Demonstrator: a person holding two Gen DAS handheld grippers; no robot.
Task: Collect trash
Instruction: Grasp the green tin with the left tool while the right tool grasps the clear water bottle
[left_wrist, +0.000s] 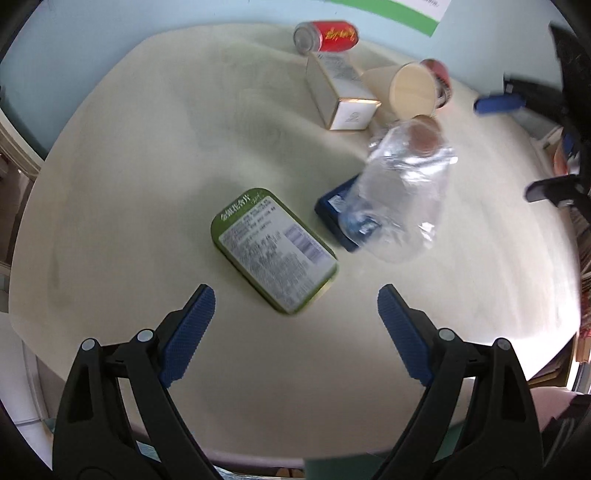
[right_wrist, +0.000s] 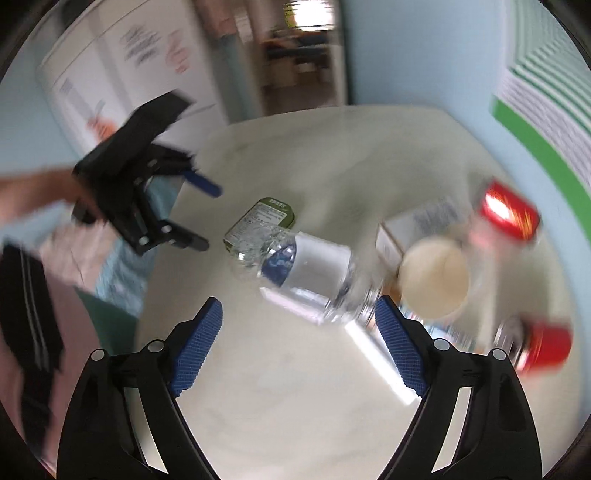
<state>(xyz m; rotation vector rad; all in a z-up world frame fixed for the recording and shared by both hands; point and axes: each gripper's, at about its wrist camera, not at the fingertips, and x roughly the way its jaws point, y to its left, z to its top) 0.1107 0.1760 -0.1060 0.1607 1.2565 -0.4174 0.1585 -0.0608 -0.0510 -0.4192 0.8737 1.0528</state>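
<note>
Trash lies on a round cream table (left_wrist: 129, 177). A green tin (left_wrist: 273, 249) lies just ahead of my open, empty left gripper (left_wrist: 295, 299). A crushed clear bottle (left_wrist: 402, 192) lies on a dark blue box (left_wrist: 332, 210) to its right. Behind them are a white carton (left_wrist: 340, 92), a paper cup (left_wrist: 410, 88) and a red can (left_wrist: 328, 35). My right gripper (right_wrist: 299, 314) is open and empty, just short of the bottle (right_wrist: 306, 269). The right wrist view also shows the tin (right_wrist: 262, 221), cup (right_wrist: 436, 280), carton (right_wrist: 417, 221) and two red cans (right_wrist: 509, 210) (right_wrist: 543, 347).
The right gripper shows at the right edge of the left wrist view (left_wrist: 546, 147). The left gripper shows at the left of the right wrist view (right_wrist: 147, 195). A pale blue wall with a green-edged poster (right_wrist: 546, 122) stands behind the table. A second red can (left_wrist: 439, 75) sits behind the cup.
</note>
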